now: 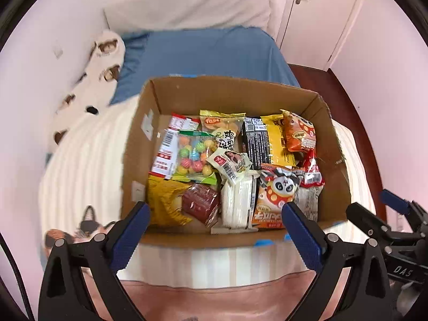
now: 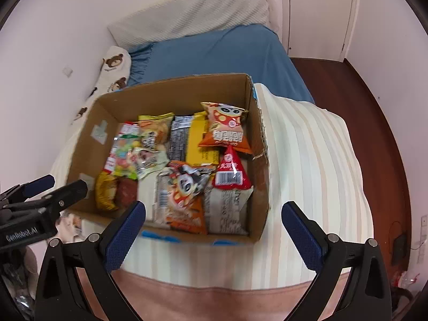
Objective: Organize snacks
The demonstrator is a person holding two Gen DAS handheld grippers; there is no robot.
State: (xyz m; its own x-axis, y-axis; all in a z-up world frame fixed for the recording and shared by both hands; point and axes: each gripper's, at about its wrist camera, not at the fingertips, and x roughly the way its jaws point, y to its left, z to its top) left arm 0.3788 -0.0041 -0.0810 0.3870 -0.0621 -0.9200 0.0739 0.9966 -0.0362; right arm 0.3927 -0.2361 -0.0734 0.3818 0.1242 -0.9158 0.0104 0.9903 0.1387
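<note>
Snack packets lie packed inside the cardboard box, which rests on the striped cream bedding of a bed; every place below is given relative to that box. The left gripper hangs above the box's near wall, tilted steeply down, its jaws spread wide with nothing between the blue pads. The right gripper hangs above the same near wall toward the box's right corner, jaws likewise spread and empty. From either tool the contents lie ahead and below, so any next reach, as a judgement, runs forward and down past the near wall. The box's long axis runs left to right across both views. The left gripper is nearer the left half, where the bag of coloured candy balls and the dark red packet lie; the right gripper is nearer the right half, where the red triangular packet and the upper panda packet lie. Count: one box, two grippers, two orange panda packets (the second, nearer one sits by the near wall), one black bar pack, one yellow pack. Roughly a dozen packets show in all; overlap prevents an exact total. No packet is visible outside the box, so the sorting appears largely complete.
</note>
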